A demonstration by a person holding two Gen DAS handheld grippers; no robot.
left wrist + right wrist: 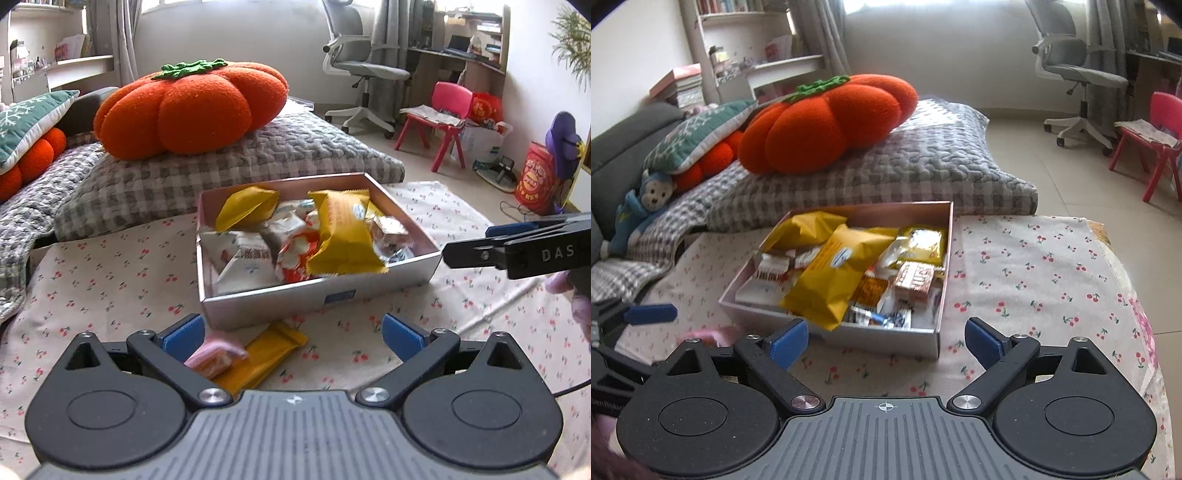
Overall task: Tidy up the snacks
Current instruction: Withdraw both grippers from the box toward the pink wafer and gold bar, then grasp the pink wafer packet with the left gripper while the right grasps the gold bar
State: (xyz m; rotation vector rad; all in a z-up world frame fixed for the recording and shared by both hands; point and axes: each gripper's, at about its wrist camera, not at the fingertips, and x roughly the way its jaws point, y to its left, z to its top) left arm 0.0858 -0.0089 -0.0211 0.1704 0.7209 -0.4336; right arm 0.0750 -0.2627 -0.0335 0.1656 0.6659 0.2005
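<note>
A silver box (295, 295) on the cherry-print cloth holds several wrapped snacks, with a large yellow packet (343, 236) on top. The box also shows in the right wrist view (886, 338), with the yellow packet (834, 277) hanging over its near wall. A pink snack (218, 354) and a yellow bar (262, 360) lie on the cloth in front of the box, below my left gripper (293, 334), which is open and empty. My right gripper (886, 341) is open and empty just before the box; it shows from the side in the left wrist view (476, 247).
A grey quilted cushion (229, 166) with an orange pumpkin pillow (192, 110) lies behind the box. The cherry-print cloth (1034, 280) stretches to the right. A pink child's chair (439, 122) and an office chair (362, 70) stand on the floor beyond.
</note>
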